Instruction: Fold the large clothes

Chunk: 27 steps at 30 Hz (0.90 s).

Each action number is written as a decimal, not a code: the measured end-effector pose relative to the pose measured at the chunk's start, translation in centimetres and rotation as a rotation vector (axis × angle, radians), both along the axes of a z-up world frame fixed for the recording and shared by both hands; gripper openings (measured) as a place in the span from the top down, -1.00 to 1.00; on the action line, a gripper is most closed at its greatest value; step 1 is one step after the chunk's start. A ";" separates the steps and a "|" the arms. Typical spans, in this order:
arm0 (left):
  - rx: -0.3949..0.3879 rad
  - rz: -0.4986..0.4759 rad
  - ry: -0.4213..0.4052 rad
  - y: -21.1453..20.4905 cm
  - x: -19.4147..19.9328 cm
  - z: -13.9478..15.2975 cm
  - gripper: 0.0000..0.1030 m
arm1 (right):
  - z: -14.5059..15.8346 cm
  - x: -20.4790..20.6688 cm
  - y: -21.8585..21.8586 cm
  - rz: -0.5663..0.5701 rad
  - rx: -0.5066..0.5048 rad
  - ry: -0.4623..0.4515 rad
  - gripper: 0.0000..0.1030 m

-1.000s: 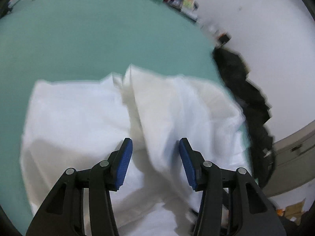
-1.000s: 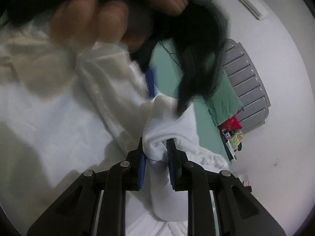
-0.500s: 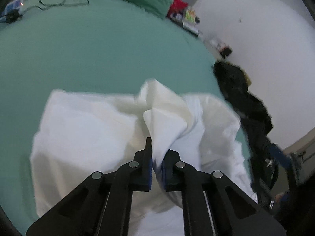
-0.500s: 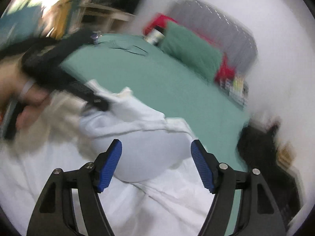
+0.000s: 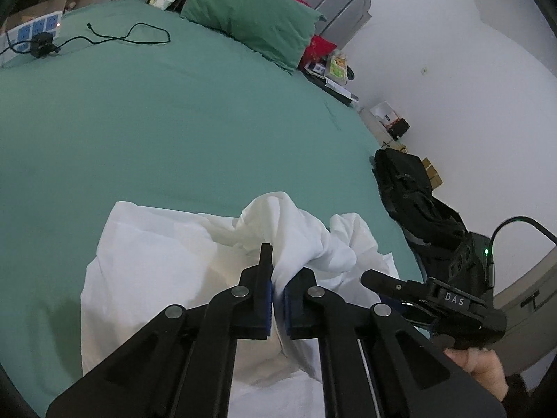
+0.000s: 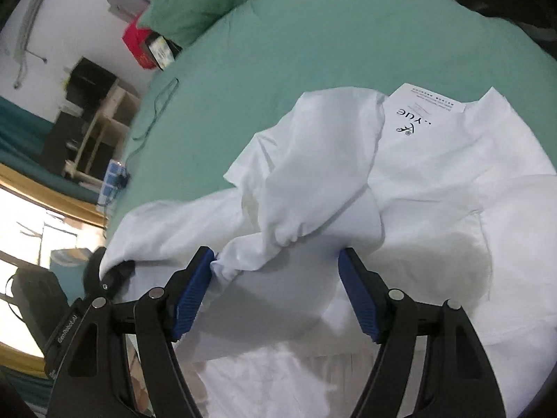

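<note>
A: Status of left gripper [image 5: 277,299]?

B: Clamped on a raised fold of the white garment [image 5: 167,261].

A: Right gripper [image 6: 276,289]?

B: Jaws wide apart and closing. Bunched sleeve cloth lies between them, touching the left pad [image 6: 193,292] only; not gripped.

A: Garment location?

B: Spread on the green bed sheet [image 5: 139,122], printed label [image 6: 423,111] facing up.

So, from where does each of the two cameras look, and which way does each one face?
Left wrist: sits on the left gripper, looks down across the green bed toward the pillow; jaws shut on the white shirt; a hand holds the right gripper.
Right wrist: sits on the right gripper, looks down at the shirt's label; jaws closing, cloth between them, not pinched.
Shared: shirt, bed, pillow.
</note>
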<state>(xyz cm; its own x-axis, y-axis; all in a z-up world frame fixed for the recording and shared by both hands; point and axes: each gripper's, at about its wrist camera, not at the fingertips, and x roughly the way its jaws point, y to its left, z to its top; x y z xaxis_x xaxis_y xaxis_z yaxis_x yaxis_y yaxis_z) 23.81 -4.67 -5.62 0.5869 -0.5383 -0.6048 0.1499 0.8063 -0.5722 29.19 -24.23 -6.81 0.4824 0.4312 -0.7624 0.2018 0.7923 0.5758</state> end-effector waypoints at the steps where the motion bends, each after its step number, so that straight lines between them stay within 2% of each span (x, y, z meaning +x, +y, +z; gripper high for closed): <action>1: -0.013 0.002 0.006 0.4 0.1 -0.1 0.90 | 0.1 -0.2 0.1 0.018 0.029 -0.028 0.27; 2: -0.031 0.007 0.013 0.8 0.0 -0.2 0.90 | 0.5 -0.6 0.3 0.031 0.038 -0.046 0.62; 3: -0.051 0.014 0.017 1.2 0.0 -0.3 0.90 | 1.0 -0.8 0.3 0.033 0.026 -0.062 0.73; 4: -0.066 0.021 0.018 1.7 0.0 -0.3 0.90 | 2.3 -1.0 0.4 0.031 -0.017 -0.087 0.98; 10: -0.136 0.046 0.030 2.7 0.2 0.0 0.90 | 8.0 -2.1 -1.4 -0.035 -0.058 -0.238 0.97; 13: -0.135 0.054 0.029 2.6 0.0 0.0 0.90 | 8.8 -2.8 -1.6 -0.027 -0.060 -0.257 0.97; 15: -0.135 0.057 0.026 2.6 0.0 0.0 0.90 | 9.5 -4.1 -1.9 -0.013 -0.061 -0.332 0.97; 18: -0.137 0.064 0.011 2.6 -0.2 -0.4 0.90 | 9.8 -4.8 -1.4 0.018 -0.124 -0.425 0.97; 21: -0.078 0.094 0.048 2.2 -0.3 -1.6 0.90 | 9.0 -5.1 -1.6 0.003 -0.264 -0.457 0.97; 24: -0.073 0.072 0.138 1.7 -0.3 -3.7 0.90 | 7.0 -5.8 -3.4 -0.062 -0.280 -0.426 0.97; 27: -0.073 0.060 0.175 1.5 -0.9 -4.8 0.90 | 4.7 -5.9 -4.1 -0.073 -0.203 -0.297 0.97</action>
